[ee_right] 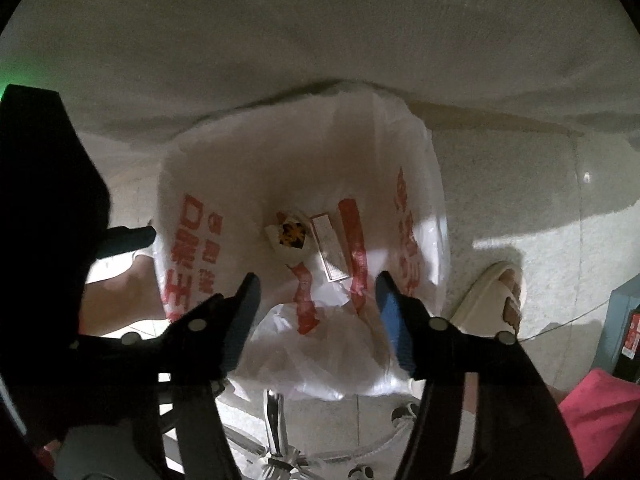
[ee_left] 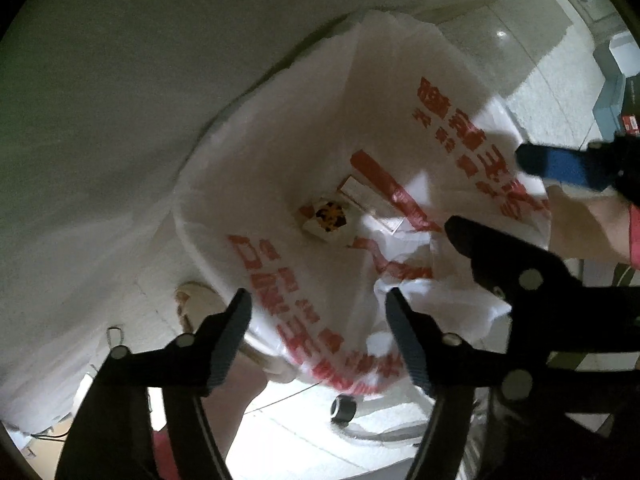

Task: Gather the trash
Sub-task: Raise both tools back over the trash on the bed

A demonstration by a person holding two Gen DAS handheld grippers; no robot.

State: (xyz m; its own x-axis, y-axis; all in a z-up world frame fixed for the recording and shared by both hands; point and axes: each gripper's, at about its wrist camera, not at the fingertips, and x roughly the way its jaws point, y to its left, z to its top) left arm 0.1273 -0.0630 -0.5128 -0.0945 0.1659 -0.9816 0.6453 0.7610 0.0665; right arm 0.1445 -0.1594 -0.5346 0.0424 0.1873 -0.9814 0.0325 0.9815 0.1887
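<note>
White plastic bag (ee_right: 248, 168) w/ red print lines a bin (ee_left: 256, 350) and gapes open beneath both grippers; both views look almost straight down into it. At the bottom lie two bits of trash: a small carton w/ yellow-and-dark pattern (ee_right: 289, 235) and, just beside it on its right in the right wrist view, a flat white packet w/ red edge (ee_right: 330, 248); they look to be touching, can't tell for sure. Left gripper (ee_left: 318, 338) hangs over the bag's near rim, jaws spread apart, nothing between them; right gripper (ee_right: 316, 320) likewise over the mouth, jaws apart w/ blue pads, empty. In the left wrist view the right gripper shows at the right edge (ee_left: 486, 196), over the printed side of the bag. Pale tiled floor (ee_right: 520, 184) around the bin; a foot in a cream slipper (ee_right: 494, 298) stands just right of the bag; red shorts (ee_right: 600, 412) at lower right; chrome chair base w/ castors (ee_right: 276, 436) below the bag.
</note>
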